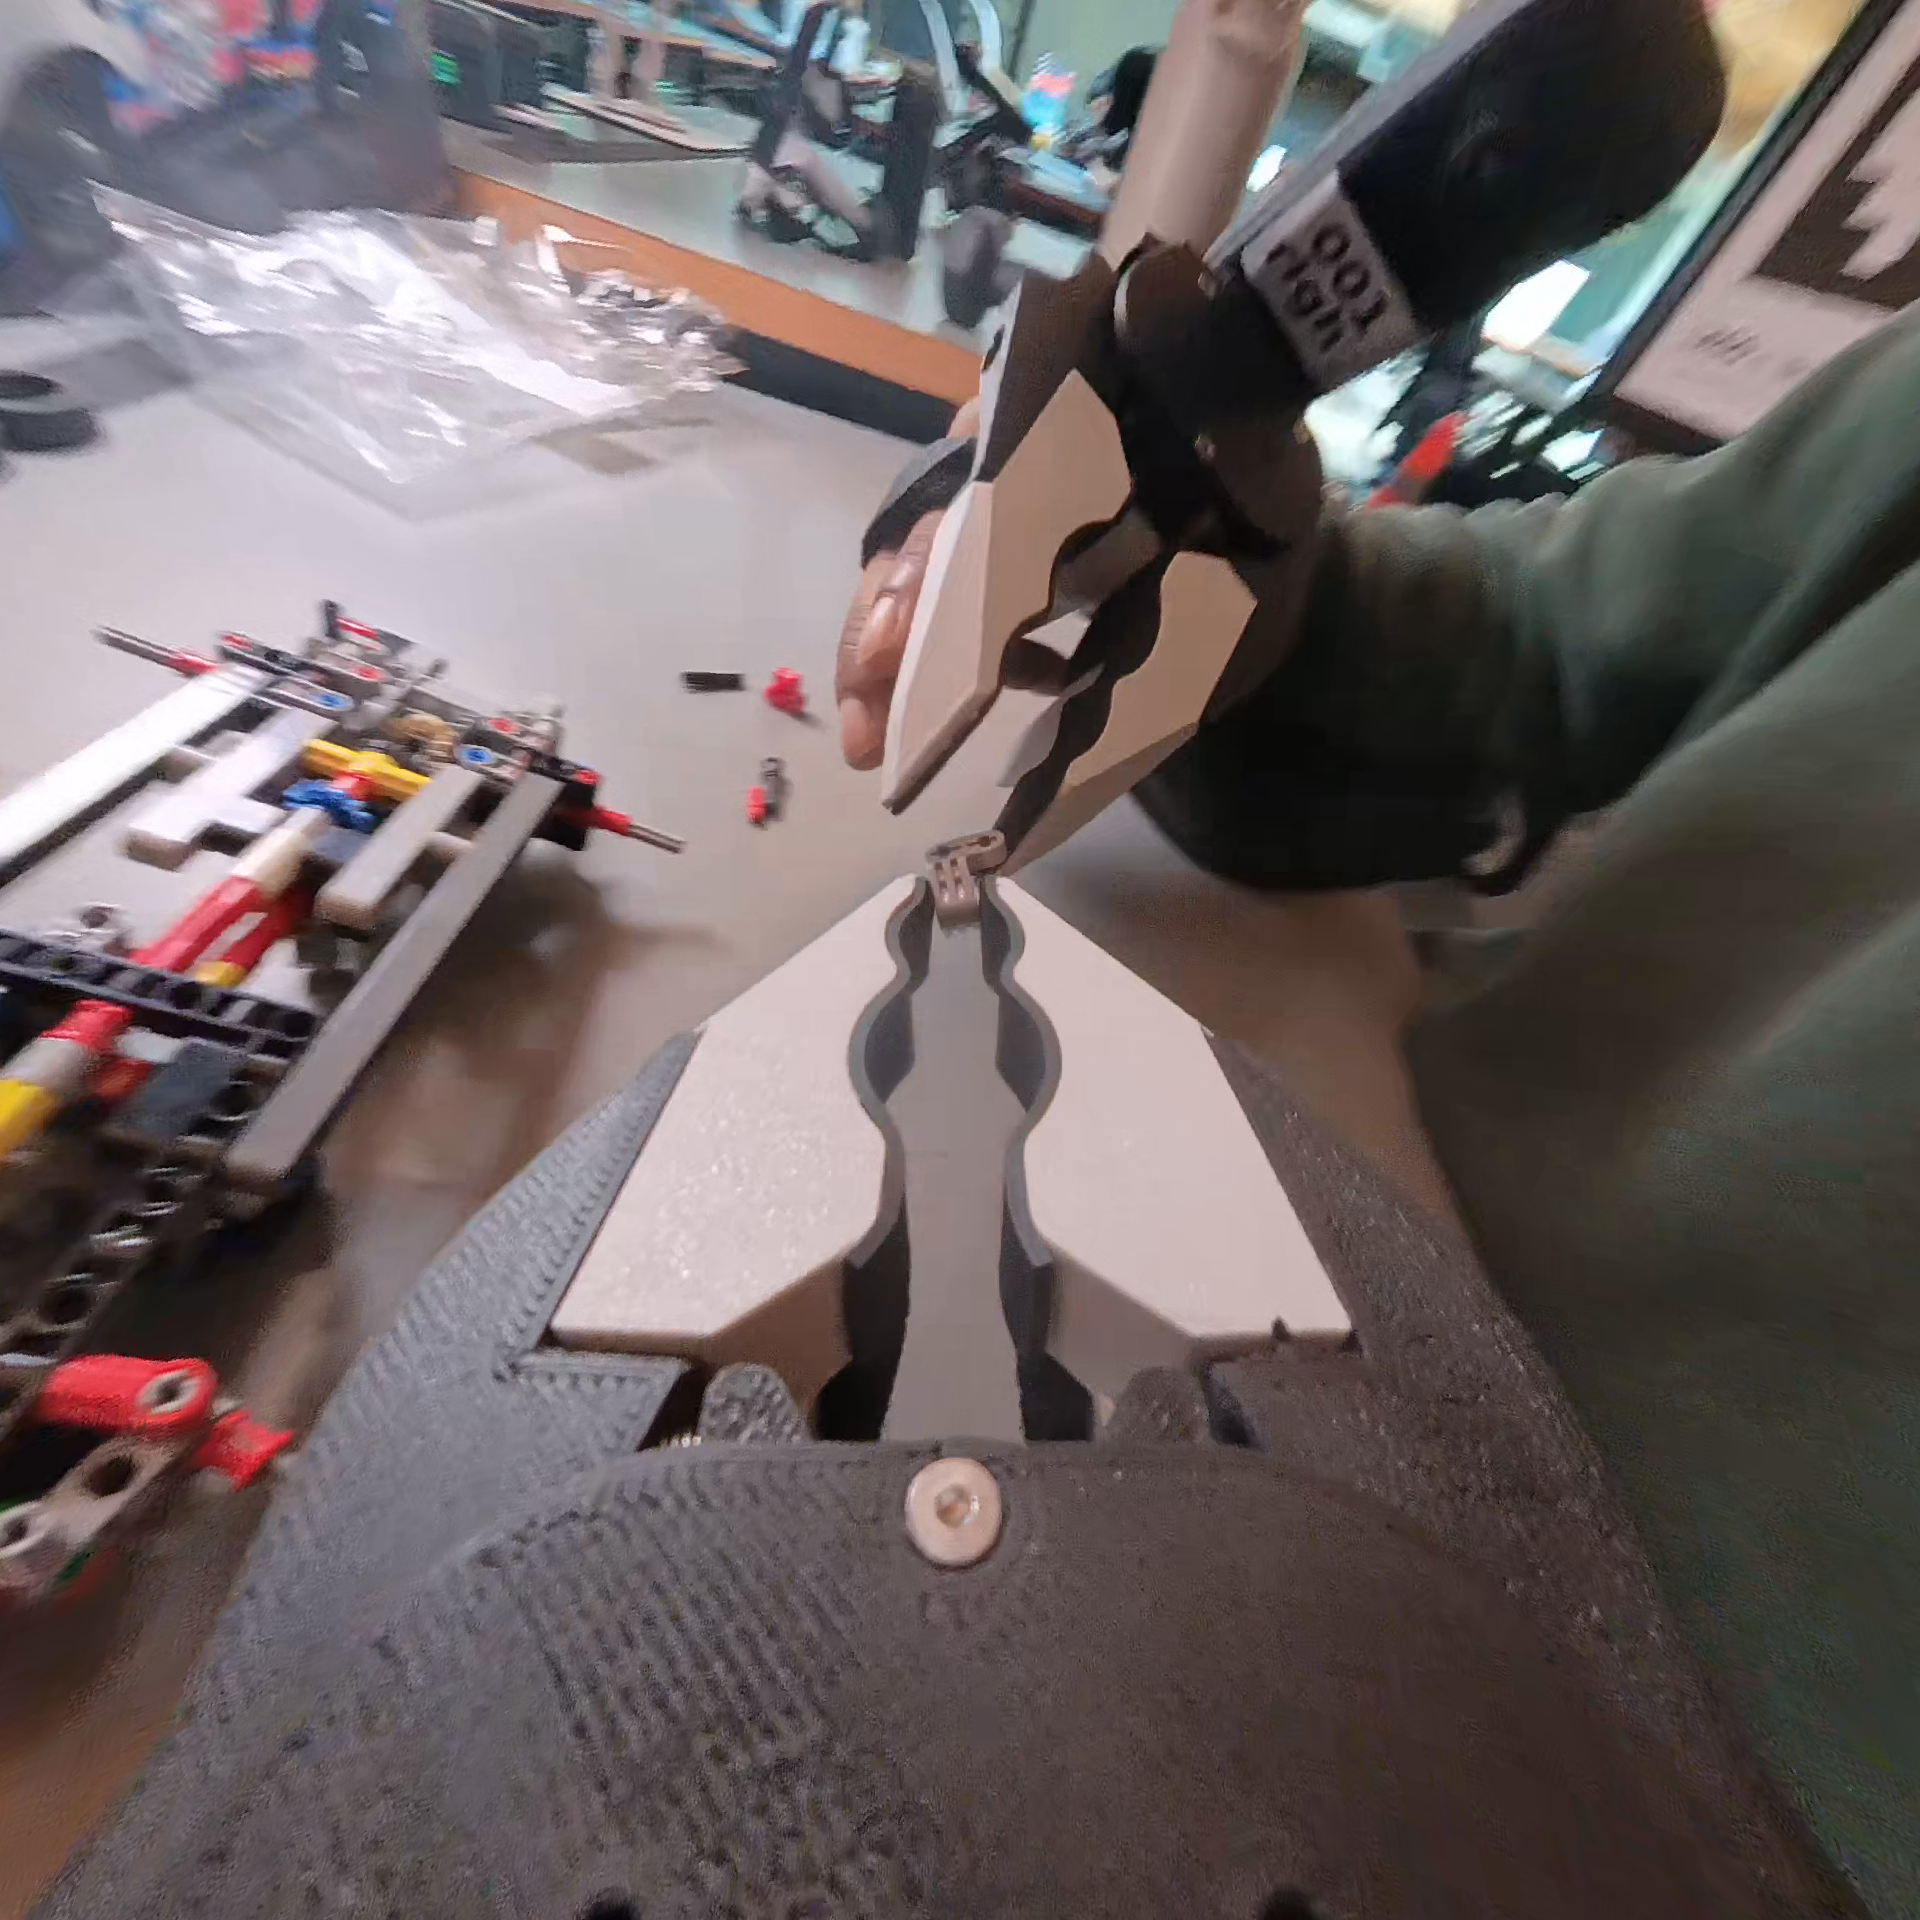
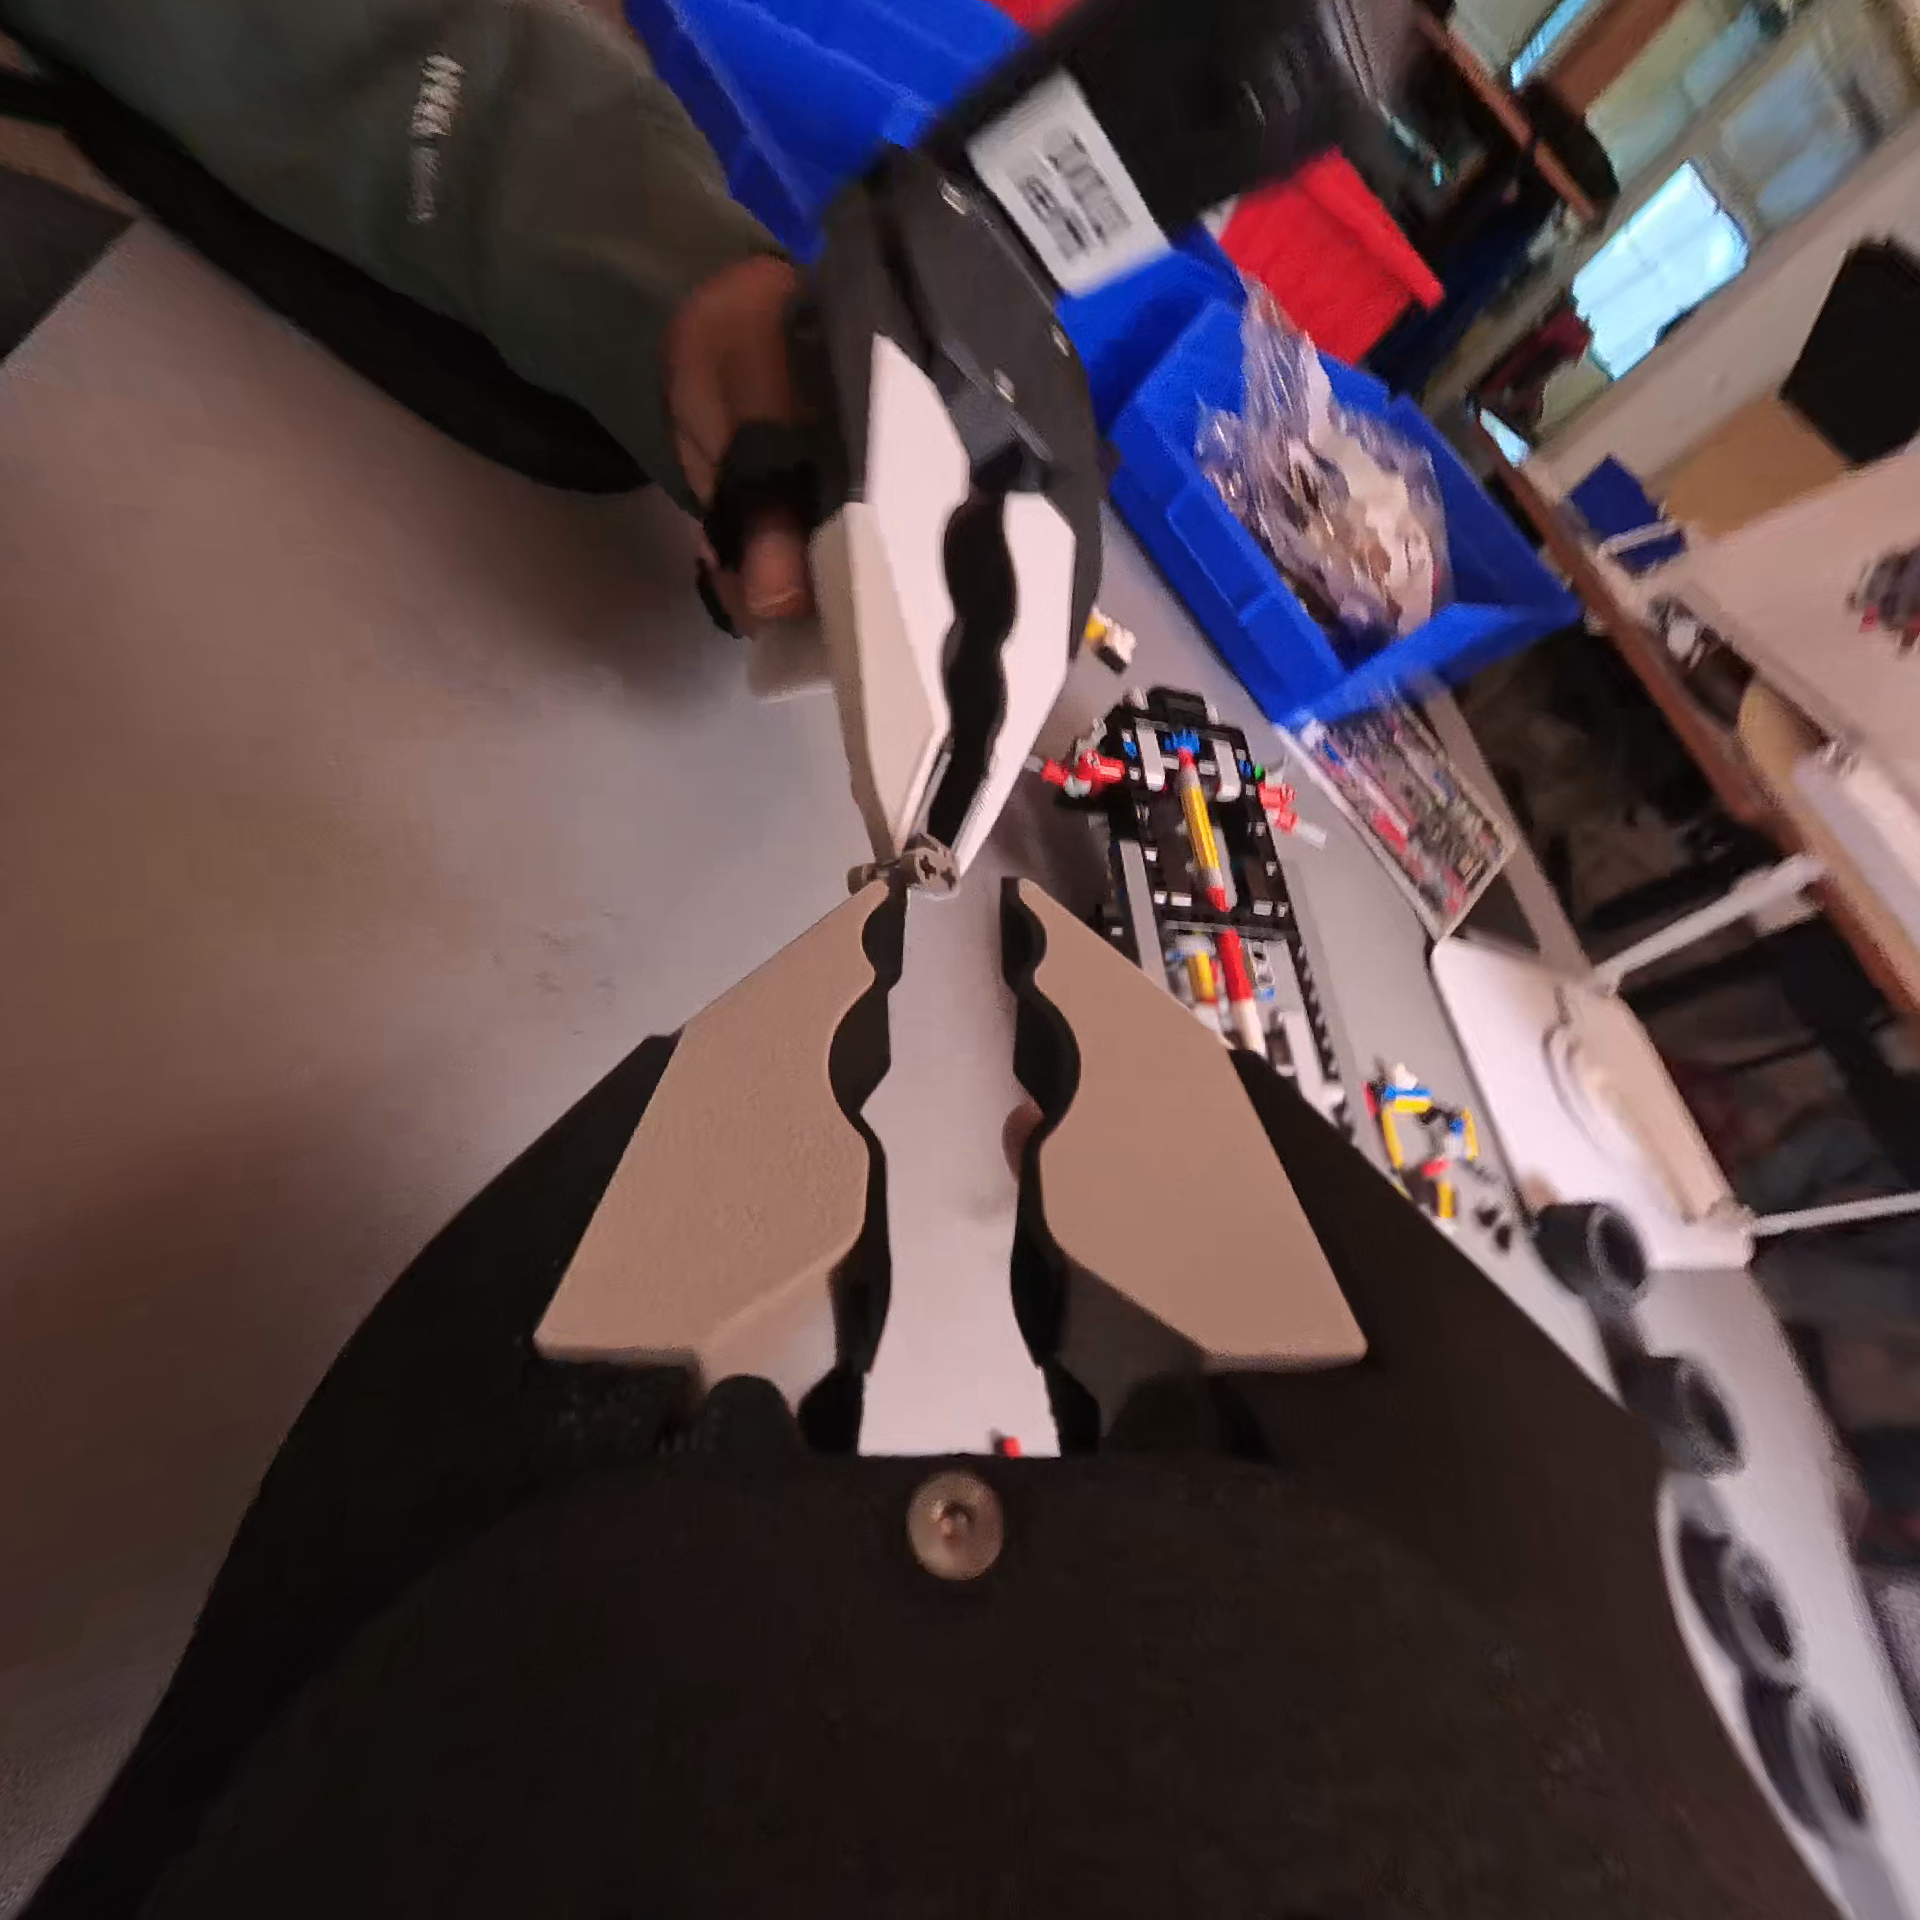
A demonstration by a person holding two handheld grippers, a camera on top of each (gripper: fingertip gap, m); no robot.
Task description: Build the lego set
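Note:
A small grey Lego connector is pinched in the tips of my left gripper, which is shut on it above the grey table. My right gripper reaches in from the upper right with its jaws apart, one fingertip touching the connector. In the right wrist view my right gripper is open, and the connector sits at its left fingertip, held from above by the left gripper. The partly built Lego chassis, black and grey with red and yellow axles, lies on the table to the left; it also shows in the right wrist view.
Loose red and black pieces lie beyond the chassis, with clear plastic bags farther back. A blue bin holding bagged parts, an instruction booklet, a small yellow-blue subassembly and black tyres lie to the right. A green sleeve is close by.

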